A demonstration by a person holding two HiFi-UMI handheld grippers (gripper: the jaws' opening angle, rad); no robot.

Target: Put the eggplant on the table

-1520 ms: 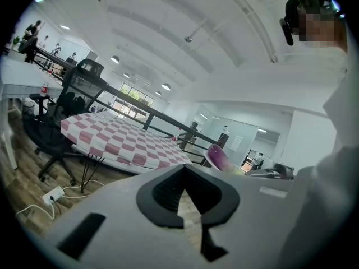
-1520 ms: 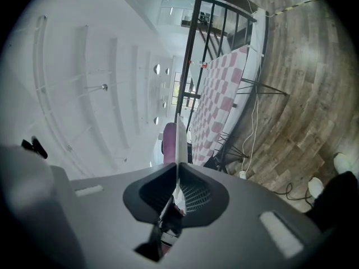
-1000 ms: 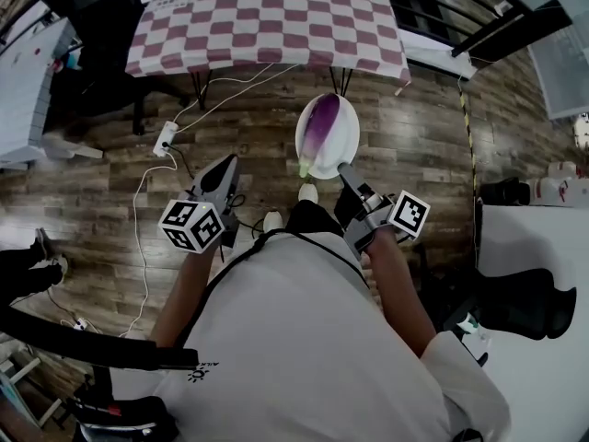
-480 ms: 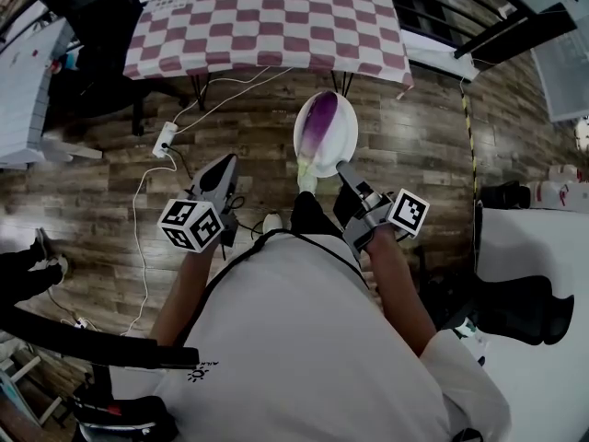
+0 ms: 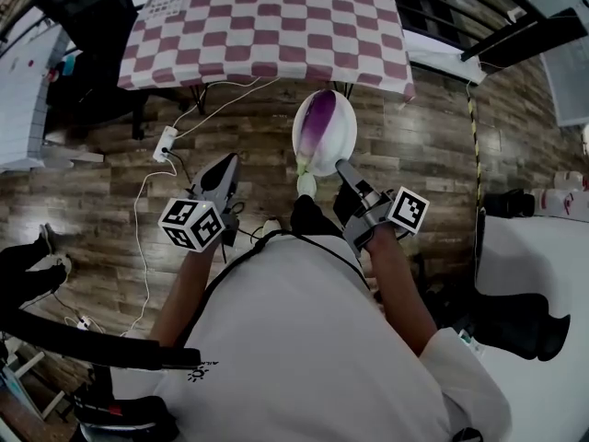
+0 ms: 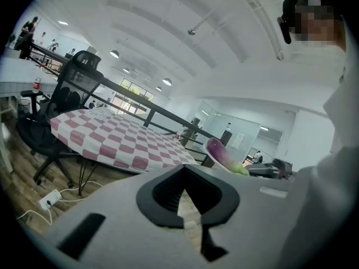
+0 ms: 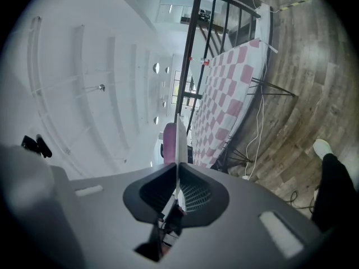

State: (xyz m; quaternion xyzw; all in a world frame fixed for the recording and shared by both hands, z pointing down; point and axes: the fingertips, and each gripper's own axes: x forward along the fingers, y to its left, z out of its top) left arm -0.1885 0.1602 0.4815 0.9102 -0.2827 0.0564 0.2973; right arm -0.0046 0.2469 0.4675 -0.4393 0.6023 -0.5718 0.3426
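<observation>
A purple eggplant (image 5: 318, 121) with a pale green end lies on a white plate (image 5: 340, 134), held out over the wood floor just short of the table. My right gripper (image 5: 342, 167) is shut on the plate's near rim. In the right gripper view the plate (image 7: 179, 142) shows edge-on between the jaws, the eggplant (image 7: 169, 144) to its left. The table (image 5: 262, 21) with its red-and-white checked cloth stands straight ahead. My left gripper (image 5: 224, 162) is shut and holds nothing. Its own view shows the table (image 6: 106, 136) and the eggplant (image 6: 220, 152) to the right.
A white power strip (image 5: 166, 140) with trailing cables lies on the floor near the table's legs. A black office chair (image 5: 92, 26) stands at the left by a white desk (image 5: 23, 81). Dark railings (image 5: 479, 17) run at the upper right. A white table (image 5: 543, 274) is at the right.
Both grippers and the plate with the eggplant have moved forward toward the checked table, which now sits lower and nearer in the head view. The grip on the plate is unchanged.
</observation>
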